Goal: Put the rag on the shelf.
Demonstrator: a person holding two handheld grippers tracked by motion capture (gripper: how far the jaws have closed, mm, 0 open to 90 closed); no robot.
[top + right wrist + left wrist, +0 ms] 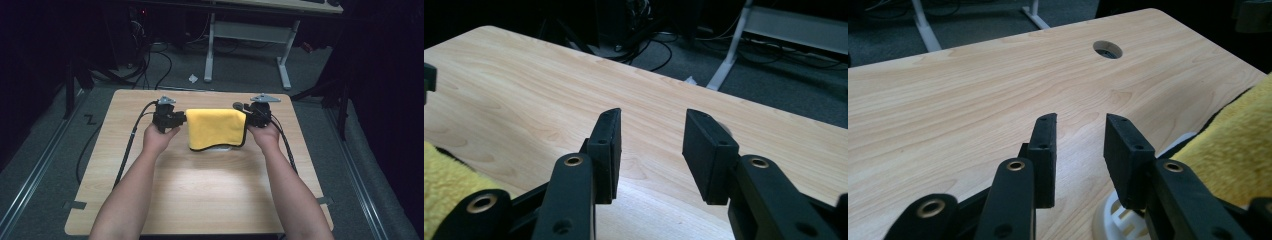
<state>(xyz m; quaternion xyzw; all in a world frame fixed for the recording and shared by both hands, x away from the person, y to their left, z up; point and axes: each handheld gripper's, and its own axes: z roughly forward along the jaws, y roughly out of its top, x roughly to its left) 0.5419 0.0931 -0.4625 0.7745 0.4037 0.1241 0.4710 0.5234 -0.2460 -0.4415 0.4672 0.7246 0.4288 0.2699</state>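
Here, both tongs released beside the folded yellow microfibre cloth [216, 128] draped over a white plastic stand [1113, 220].
Left gripper [1079, 131] and right gripper [651, 129] flank the cloth, jaws apart, empty. Best withdraw straight outward, level, so no pad snags its black hem. Cloth sits toward the far edge of the pale wood-grain table [200, 195]; beyond it, grey floor, cables, white desk legs [285, 65].

Looks like a dim lab or office: wooden bench [200, 200], grey carpet [240, 75], tangled cables [150, 60], white-legged desk [285, 65] behind.
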